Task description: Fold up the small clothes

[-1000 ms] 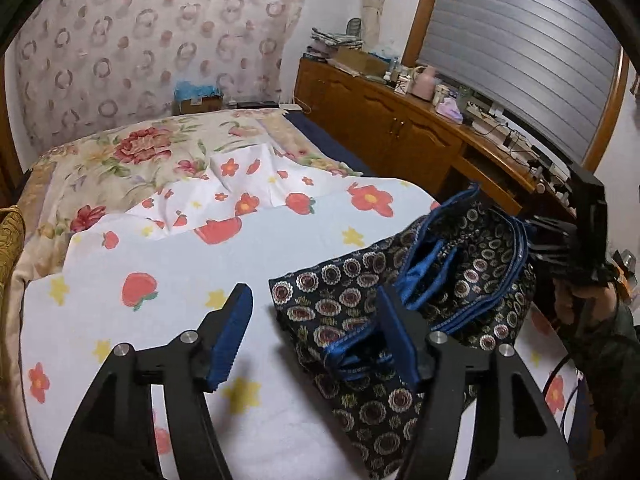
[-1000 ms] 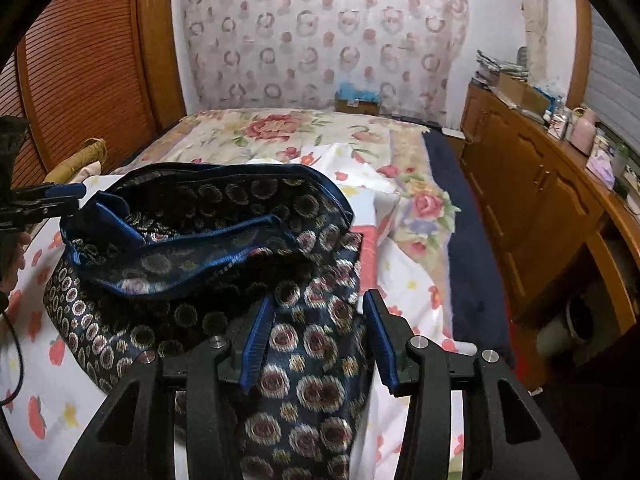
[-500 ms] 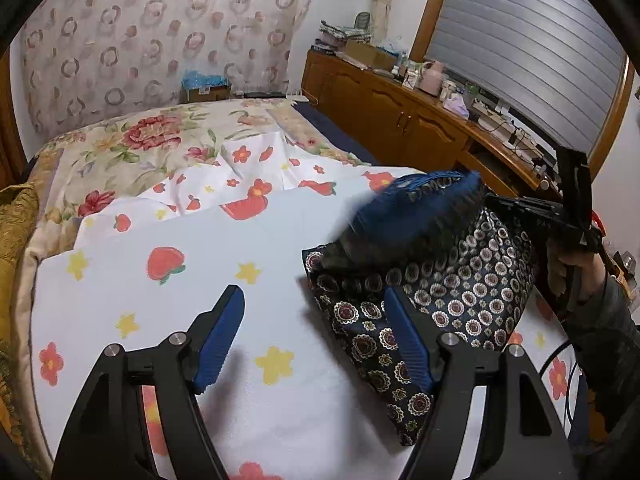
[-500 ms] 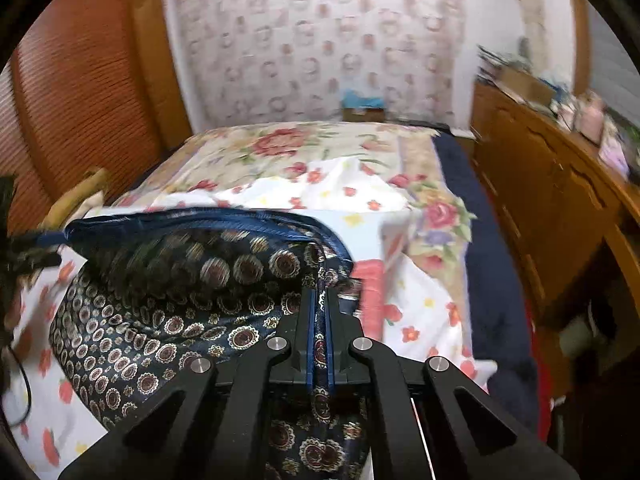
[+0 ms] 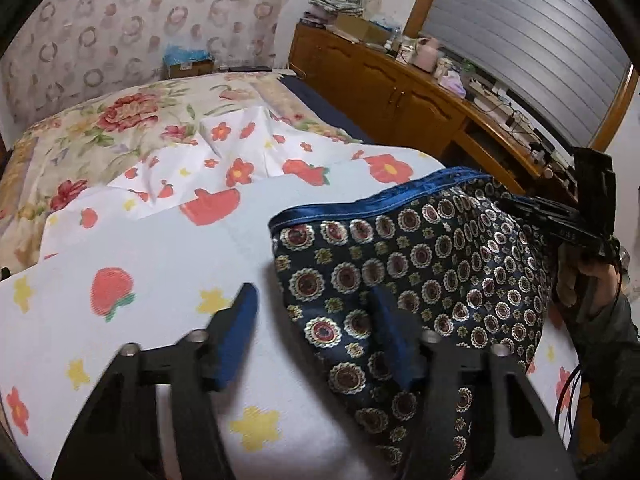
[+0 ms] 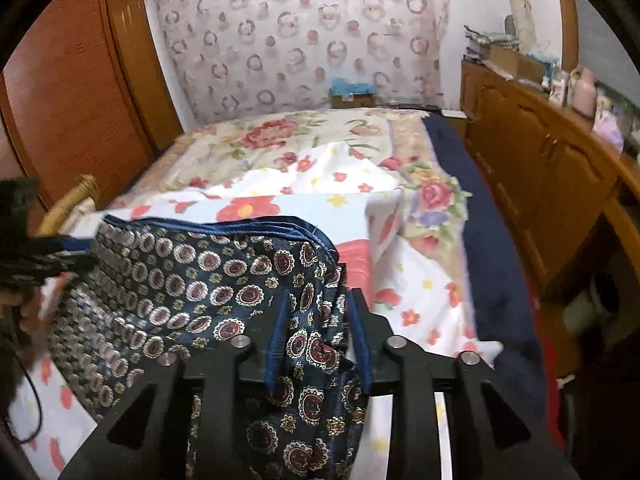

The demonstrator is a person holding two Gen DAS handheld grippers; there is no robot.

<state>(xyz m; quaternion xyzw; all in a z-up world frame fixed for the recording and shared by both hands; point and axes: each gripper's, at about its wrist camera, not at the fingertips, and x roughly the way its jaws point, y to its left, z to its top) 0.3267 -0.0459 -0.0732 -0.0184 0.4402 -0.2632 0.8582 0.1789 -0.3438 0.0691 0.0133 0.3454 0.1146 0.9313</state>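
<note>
A dark navy garment (image 5: pixel 420 264) with round medallion print and a blue hem lies folded over on the white fruit-print sheet (image 5: pixel 160 264). It also shows in the right wrist view (image 6: pixel 208 276). My left gripper (image 5: pixel 314 336) is open; its right finger rests on the garment's near left part, its left finger over the sheet. My right gripper (image 6: pixel 318 332) is open, its fingers astride a fold of the garment's right edge. The right gripper also shows in the left wrist view (image 5: pixel 560 220) at the garment's far right side.
A floral quilt (image 5: pixel 120 120) covers the far half of the bed. A wooden cabinet (image 5: pixel 400 92) with clutter on top runs along the right. A wooden wardrobe (image 6: pixel 80 100) stands at the left. A dark blue blanket (image 6: pixel 492 240) edges the bed's right side.
The garment's upper half came over and now lies flat with the blue hem at the far edge. My right gripper shut on the cloth, then opened. My left gripper stayed open.
</note>
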